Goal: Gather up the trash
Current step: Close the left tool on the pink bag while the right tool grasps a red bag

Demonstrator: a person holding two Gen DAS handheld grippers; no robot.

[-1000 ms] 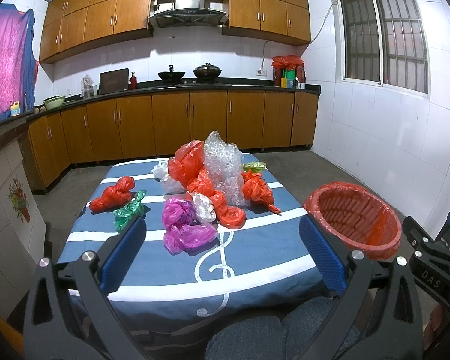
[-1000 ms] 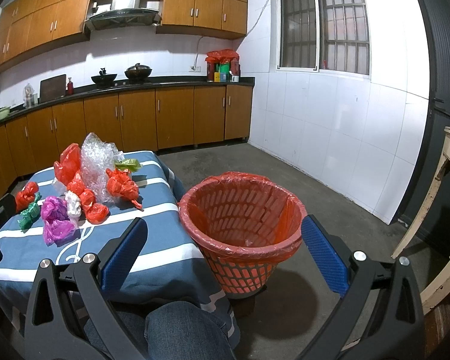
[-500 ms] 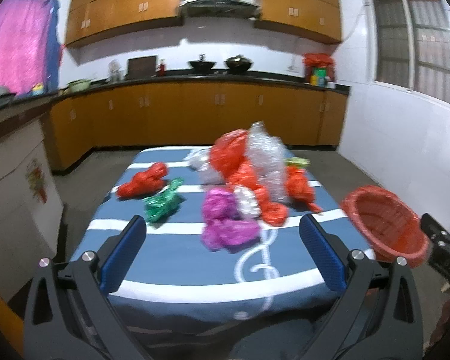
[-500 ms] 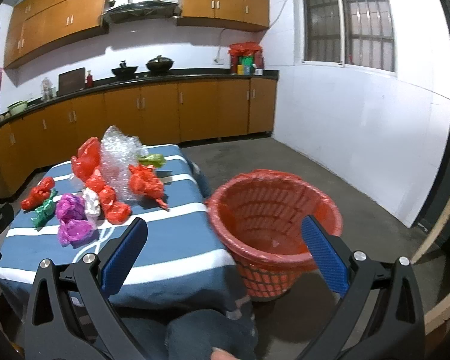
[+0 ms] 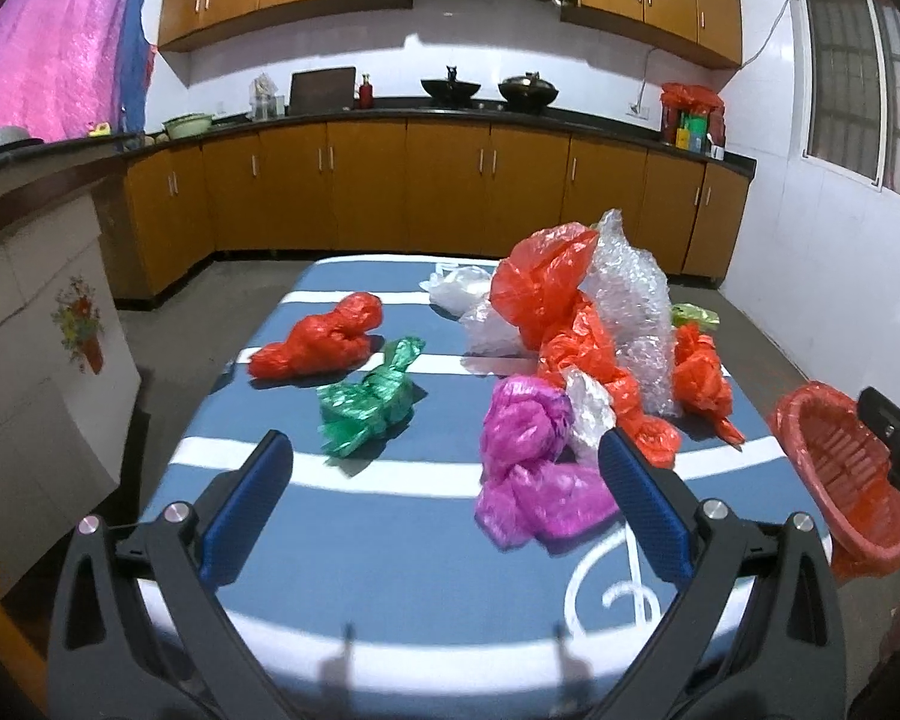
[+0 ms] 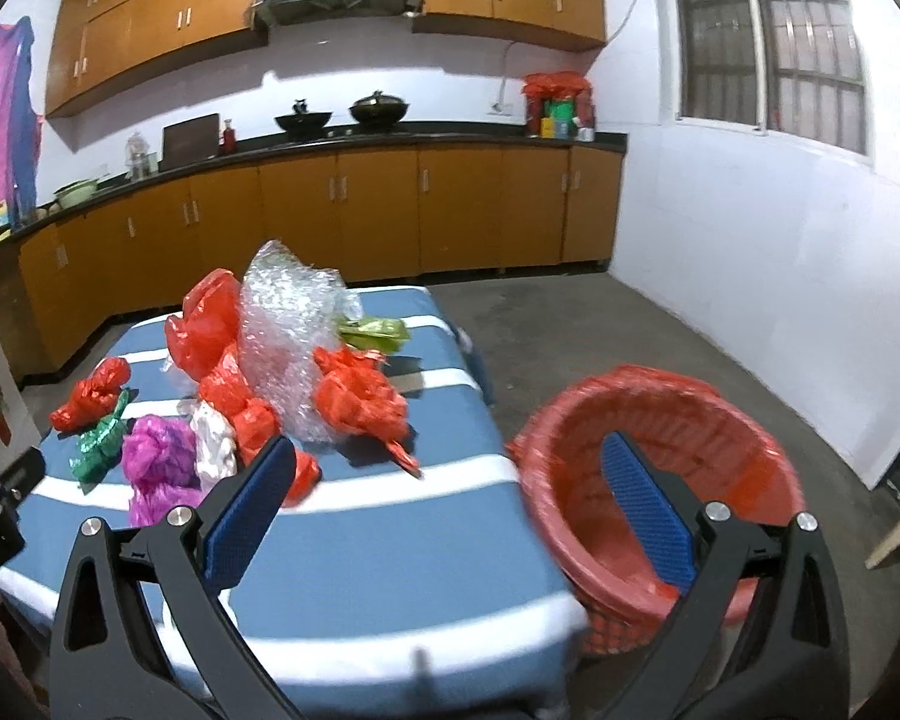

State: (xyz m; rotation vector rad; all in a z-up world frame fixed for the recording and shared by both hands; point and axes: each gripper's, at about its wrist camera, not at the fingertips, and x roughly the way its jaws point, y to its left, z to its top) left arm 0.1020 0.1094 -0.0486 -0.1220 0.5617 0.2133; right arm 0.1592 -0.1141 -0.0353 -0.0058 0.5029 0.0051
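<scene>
- Left gripper (image 5: 444, 474): I held it with jaws spread wide and nothing between them, above the near part of the table (image 5: 390, 588).
- Right gripper (image 6: 450, 492): also wide and empty, with its left finger over the table edge and its right finger in front of the basket.
- Purple bag (image 5: 528, 468): crumpled, just ahead of the left tool and pressed against its right finger; I judged it the nearest pick.
- Green bag (image 5: 369, 399): ahead and slightly left of centre between the left fingers, lying apart from the pile.
- Red bag (image 5: 321, 345): beyond the green one, further left.
- Main pile: bubble wrap (image 5: 636, 306) and several orange-red bags (image 5: 546, 288), ahead-right of the left tool, tangled together.
- Red-lined basket (image 6: 660, 468): on the floor to the right of the table, directly ahead of the right tool and seemingly empty.
- Handling note: I judged the film soft and springy, so I meant to centre one loose bag between the fingers, pinch low into its bulk, then lift clear before swinging right to the basket.
</scene>
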